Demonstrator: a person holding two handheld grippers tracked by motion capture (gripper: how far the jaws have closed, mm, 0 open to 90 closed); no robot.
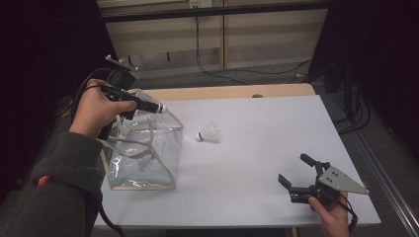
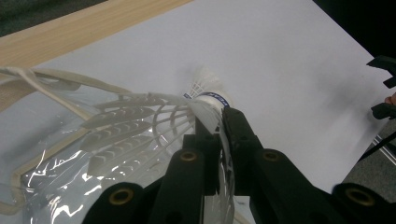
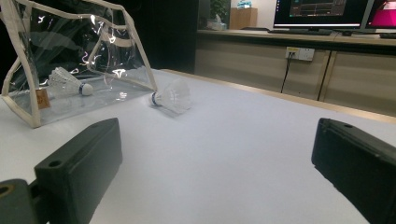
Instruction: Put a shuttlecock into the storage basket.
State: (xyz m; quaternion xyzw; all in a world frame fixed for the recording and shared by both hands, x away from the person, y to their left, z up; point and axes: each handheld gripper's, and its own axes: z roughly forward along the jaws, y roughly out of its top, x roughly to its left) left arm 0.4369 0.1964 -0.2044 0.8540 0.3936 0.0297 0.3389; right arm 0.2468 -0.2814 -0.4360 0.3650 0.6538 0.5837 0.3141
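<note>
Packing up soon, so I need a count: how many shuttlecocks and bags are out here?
Clear bag: 1
Shuttlecocks: 3 (one held in the left tool, one lying on the table, one inside the bag)
Total: 4

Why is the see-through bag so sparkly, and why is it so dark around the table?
Right gripper view: room light glints off the clear plastic bag with cream trim. Left gripper view: same glare, low on the crinkled film. High view: only the white table is lit.
</note>
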